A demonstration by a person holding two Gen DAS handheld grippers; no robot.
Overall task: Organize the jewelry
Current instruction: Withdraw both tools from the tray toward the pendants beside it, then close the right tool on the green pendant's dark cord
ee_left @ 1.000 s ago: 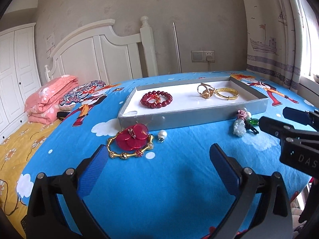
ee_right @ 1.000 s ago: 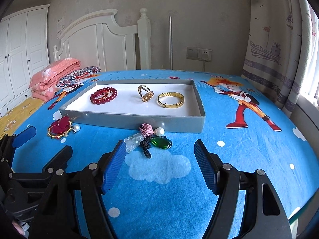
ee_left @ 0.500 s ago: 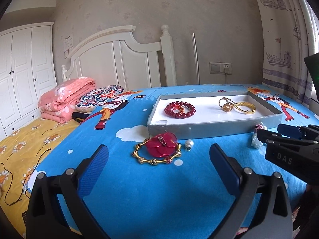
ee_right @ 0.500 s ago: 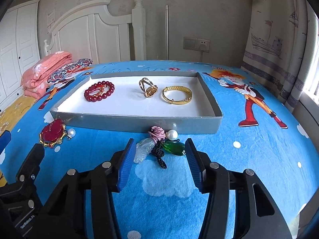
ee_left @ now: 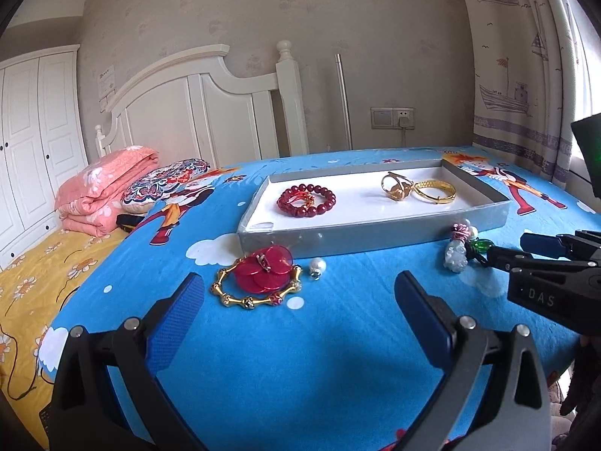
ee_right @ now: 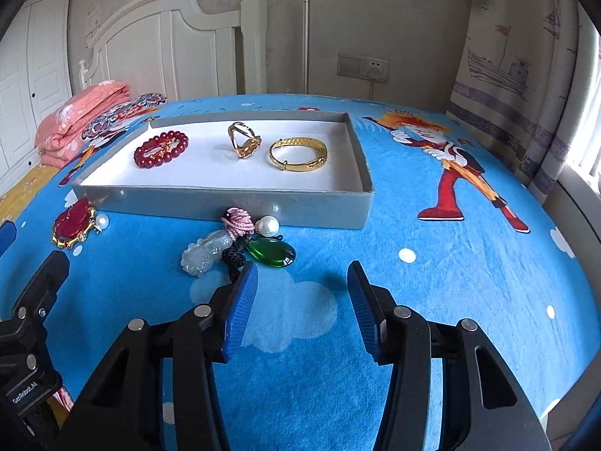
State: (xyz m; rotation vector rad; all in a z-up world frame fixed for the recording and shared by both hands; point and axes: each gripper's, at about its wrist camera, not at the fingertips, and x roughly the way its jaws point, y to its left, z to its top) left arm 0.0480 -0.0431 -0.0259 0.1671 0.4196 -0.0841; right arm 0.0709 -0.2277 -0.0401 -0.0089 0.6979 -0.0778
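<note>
A grey tray (ee_left: 375, 235) (ee_right: 233, 203) with a white floor lies on the blue bedspread. It holds a red bead bracelet (ee_left: 306, 201) (ee_right: 160, 149), a gold ring (ee_left: 396, 186) (ee_right: 243, 139) and a gold bangle (ee_left: 435, 191) (ee_right: 298, 154). In front of it lie a red disc brooch on a gold chain bracelet (ee_left: 259, 278) (ee_right: 73, 223), a pearl (ee_left: 317, 264) (ee_right: 101, 221), and a cluster with a pale jade pendant (ee_right: 204, 250) (ee_left: 456, 257), green gem (ee_right: 270, 253) and pearl (ee_right: 268, 225). My left gripper (ee_left: 298, 308) is open, just short of the brooch. My right gripper (ee_right: 302, 297) is open, just short of the green gem.
A folded pink quilt (ee_left: 101, 188) and patterned pillow (ee_left: 165, 184) lie at the left near the white headboard (ee_left: 195, 112). A curtain (ee_left: 526, 56) hangs at the right. The bed's edge runs along the right side (ee_right: 574, 263).
My right gripper has moved forward to the pendant cluster and its jaws have narrowed. My left gripper has backed off and turned left, then crept forward toward the brooch, staying wide open.
</note>
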